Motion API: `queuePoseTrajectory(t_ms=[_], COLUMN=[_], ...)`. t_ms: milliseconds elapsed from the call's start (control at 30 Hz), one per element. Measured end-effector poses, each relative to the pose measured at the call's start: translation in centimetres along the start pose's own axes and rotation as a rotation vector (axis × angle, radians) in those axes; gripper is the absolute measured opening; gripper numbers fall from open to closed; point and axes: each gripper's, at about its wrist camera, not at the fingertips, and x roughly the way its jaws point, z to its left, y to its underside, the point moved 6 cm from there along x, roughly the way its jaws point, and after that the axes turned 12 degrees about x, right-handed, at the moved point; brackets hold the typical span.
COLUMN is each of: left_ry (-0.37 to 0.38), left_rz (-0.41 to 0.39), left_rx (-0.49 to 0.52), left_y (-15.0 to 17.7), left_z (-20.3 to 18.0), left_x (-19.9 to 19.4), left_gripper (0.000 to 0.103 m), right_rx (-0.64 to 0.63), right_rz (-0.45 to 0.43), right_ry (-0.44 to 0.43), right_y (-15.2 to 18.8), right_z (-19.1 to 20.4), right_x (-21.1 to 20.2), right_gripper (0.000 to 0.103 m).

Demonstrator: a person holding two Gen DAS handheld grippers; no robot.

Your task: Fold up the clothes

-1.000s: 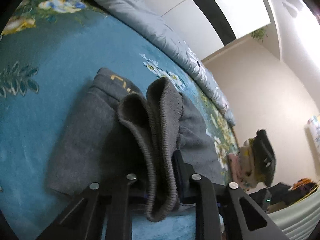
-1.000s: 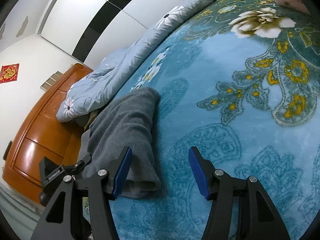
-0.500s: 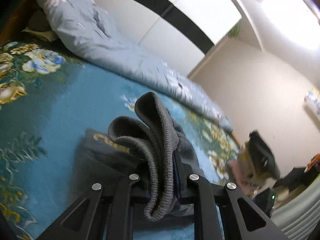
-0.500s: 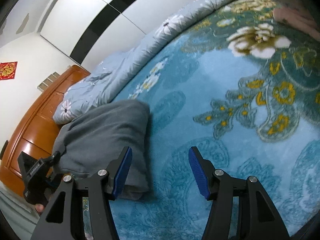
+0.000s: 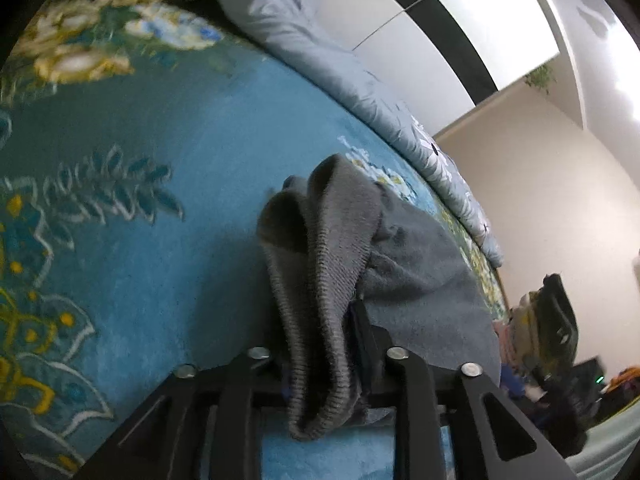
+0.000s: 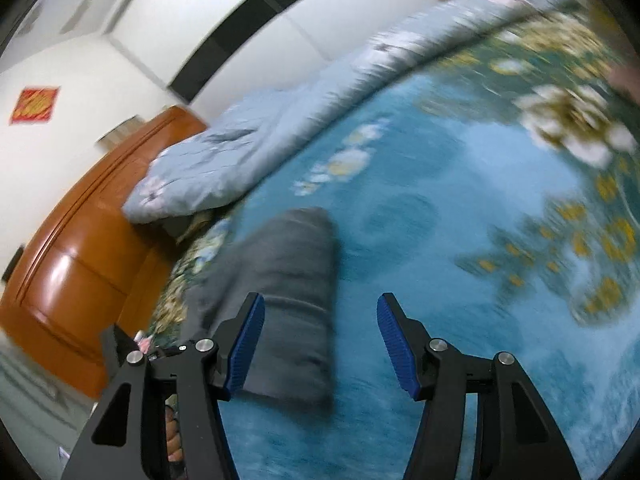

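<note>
Left gripper (image 5: 320,344) was clamped on the ribbed hem of the grey garment (image 5: 420,280), with a bunch of knit fabric squeezed between its fingers and hanging out the near side. Rest of the garment lay on the blue floral bedspread (image 5: 160,260), trailing away toward the pale blue quilt (image 5: 320,52) along the far edge. Right gripper (image 6: 320,344) was spread apart and held nothing, blue pads (image 6: 396,344) clear of the cloth; the garment (image 6: 292,280) sat under its left finger as a fairly compact rectangular bundle. Right view was motion-blurred, so edges were hard to judge.

Progress: looked mid-fold. At least one fold seemed in, since the cloth showed doubled layers and a narrow shape; the hem in the left grip was not yet laid down. Left to do, likely: set the hem over, release, flatten, maybe one more fold. More clothes sat in a pile (image 5: 556,312) off the bed, contents unclear
</note>
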Motion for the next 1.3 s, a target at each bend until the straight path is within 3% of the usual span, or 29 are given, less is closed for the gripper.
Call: queuePoseTrajectory(t_ms=[133,200,333,467,633,767,900,1000,1067,1100,1167,1200,1300], left_ry=[-0.132,-0.163,-0.155,-0.158,-0.155,-0.141,-0.132,-0.130,-0.088,-0.068,-0.057,-0.053,0.026], left_rz=[-0.089,-0.131,-0.139,-0.081,0.051,0.036,0.044,0.044,0.000,-0.023,-0.044,-0.053,-0.002], left_rx=[0.010,0.028,0.192,0.328,0.304,0.321,0.351,0.374,0.380,0.367,0.286,0.242,0.067], left_y=[-1.4,-2.0,-3.3,-2.9,-0.3,-0.1,-0.1,-0.1,-0.3,-0.7,-1.5,-1.9,-1.6], left_z=[1.5,1.4,-3.2,-6.2,-4.5,-4.5,-5.3,-6.0,-6.2,-6.1,-4.4,-3.4,-0.3], left_x=[-3.5,-5.0,-4.0,-0.8,2.7,2.9,3.2,3.0,1.7,1.0,0.4,0.1,1.0], left_gripper=[0.049,0.055,0.062,0.067,0.068,0.071,0.088,0.088,0.089,0.091,0.102,0.103,0.103], right_rx=[-0.126,-0.160,-0.210,-0.304,-0.288,-0.245,-0.291,-0.295,-0.273,-0.263,-0.227,-0.201,-0.067], right_rz=[0.041,0.056,0.072,0.107,0.188,0.206,0.204,0.184,0.152,0.131,0.090,0.070,0.076], right_ry=[0.018,0.042,0.016,0.000,0.052,0.047,0.070,0.066,0.039,0.027,0.038,0.053,0.070], right_y=[1.4,1.9,1.5,2.2,3.6,3.8,4.1,4.0,3.4,2.9,2.0,1.6,0.8], right_z=[2.2,2.4,4.6,6.6,4.1,2.5,3.0,3.3,3.4,3.3,2.2,1.4,-1.8], right_x=[1.3,2.1,3.1,4.7,7.7,8.6,8.9,8.0,7.0,6.4,5.7,5.4,5.7], right_gripper=[0.060,0.060,0.060,0.060,0.060,0.060,0.062,0.062,0.062,0.064,0.078,0.084,0.084])
